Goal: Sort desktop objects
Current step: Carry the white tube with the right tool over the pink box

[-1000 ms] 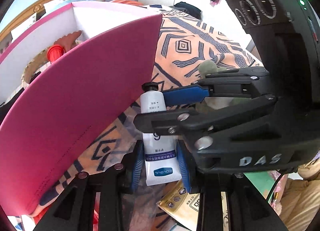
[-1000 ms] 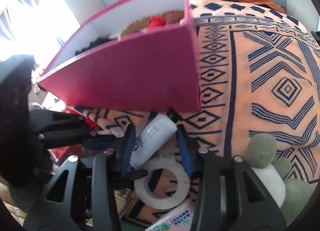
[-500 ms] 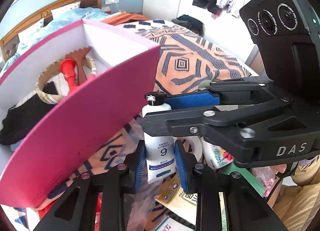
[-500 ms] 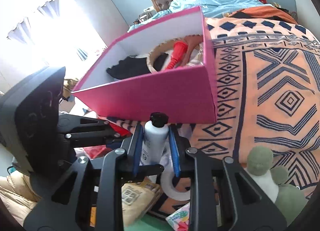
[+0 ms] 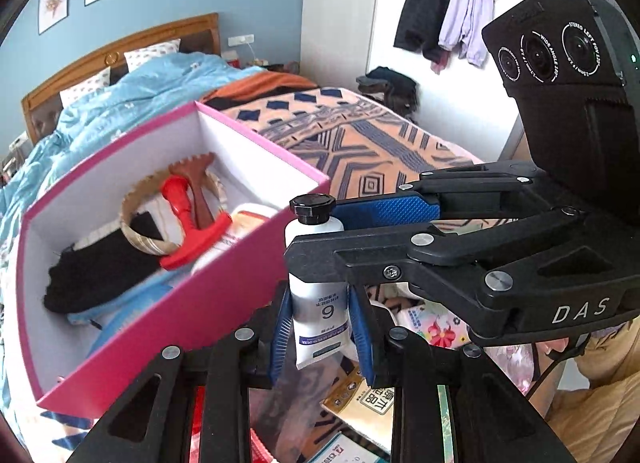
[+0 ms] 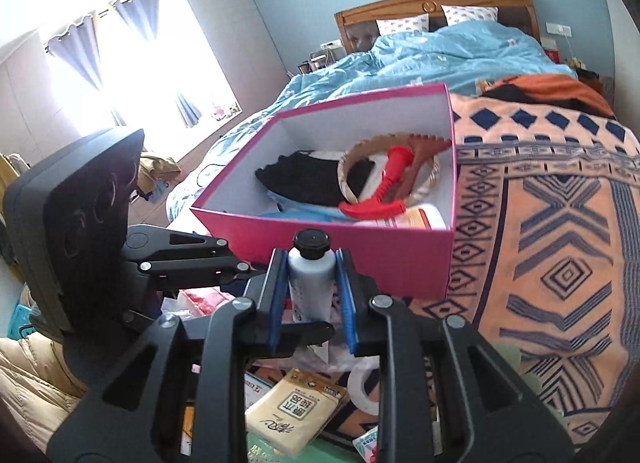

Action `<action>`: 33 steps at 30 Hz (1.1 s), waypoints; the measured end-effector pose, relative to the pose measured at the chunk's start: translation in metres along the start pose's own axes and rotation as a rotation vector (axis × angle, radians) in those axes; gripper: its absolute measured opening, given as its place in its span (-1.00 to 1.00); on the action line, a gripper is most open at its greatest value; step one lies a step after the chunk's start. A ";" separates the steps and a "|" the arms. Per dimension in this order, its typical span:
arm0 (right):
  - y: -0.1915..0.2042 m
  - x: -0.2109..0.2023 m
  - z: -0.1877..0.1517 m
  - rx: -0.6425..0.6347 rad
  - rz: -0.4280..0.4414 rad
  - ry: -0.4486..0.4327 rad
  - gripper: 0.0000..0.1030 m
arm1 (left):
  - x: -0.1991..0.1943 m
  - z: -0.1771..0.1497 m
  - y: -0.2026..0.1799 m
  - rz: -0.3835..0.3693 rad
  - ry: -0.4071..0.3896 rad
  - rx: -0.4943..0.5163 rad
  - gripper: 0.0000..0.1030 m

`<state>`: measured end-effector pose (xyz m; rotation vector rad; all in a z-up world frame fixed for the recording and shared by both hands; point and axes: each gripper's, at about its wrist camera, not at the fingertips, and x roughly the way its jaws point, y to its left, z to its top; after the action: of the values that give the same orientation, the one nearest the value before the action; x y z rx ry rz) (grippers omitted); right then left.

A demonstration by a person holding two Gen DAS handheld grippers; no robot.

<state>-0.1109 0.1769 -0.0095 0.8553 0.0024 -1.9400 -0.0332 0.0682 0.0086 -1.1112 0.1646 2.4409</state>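
Smooth white plastic tube with black faceted cap [image 5: 316, 259] clamped by left gripper [image 5: 320, 333] and right gripper [image 6: 311, 299] (ribbed blue pads), before glossy pink cardboard box [image 6: 400, 263].

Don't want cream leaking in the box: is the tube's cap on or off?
On. The black cap sits on top of the white tube; the right wrist view shows it too.

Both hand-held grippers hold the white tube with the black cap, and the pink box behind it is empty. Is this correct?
Not quite. Both hand-held grippers, left and right, do hold the white tube, but the pink box is not empty: the right wrist view shows a red tool and black cloth inside.
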 end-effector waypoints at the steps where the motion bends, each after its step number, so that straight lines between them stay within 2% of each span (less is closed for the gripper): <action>1: 0.002 -0.001 0.003 -0.006 0.003 -0.005 -0.49 | -0.002 0.002 0.001 0.003 -0.006 0.000 -0.45; 11: 0.011 -0.004 0.027 -0.057 0.022 -0.025 -0.49 | -0.023 0.018 0.010 0.034 -0.063 -0.012 -0.45; 20: 0.010 0.003 0.053 -0.072 0.042 -0.030 -0.49 | -0.039 0.042 0.022 0.094 -0.113 -0.004 -0.45; 33: -0.001 0.018 0.090 -0.071 0.058 -0.024 -0.49 | -0.028 0.069 0.046 0.150 -0.114 -0.006 -0.45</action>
<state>-0.1670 0.1320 0.0472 0.7766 0.0320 -1.8843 -0.0855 0.0378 0.0720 -0.9914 0.2121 2.6304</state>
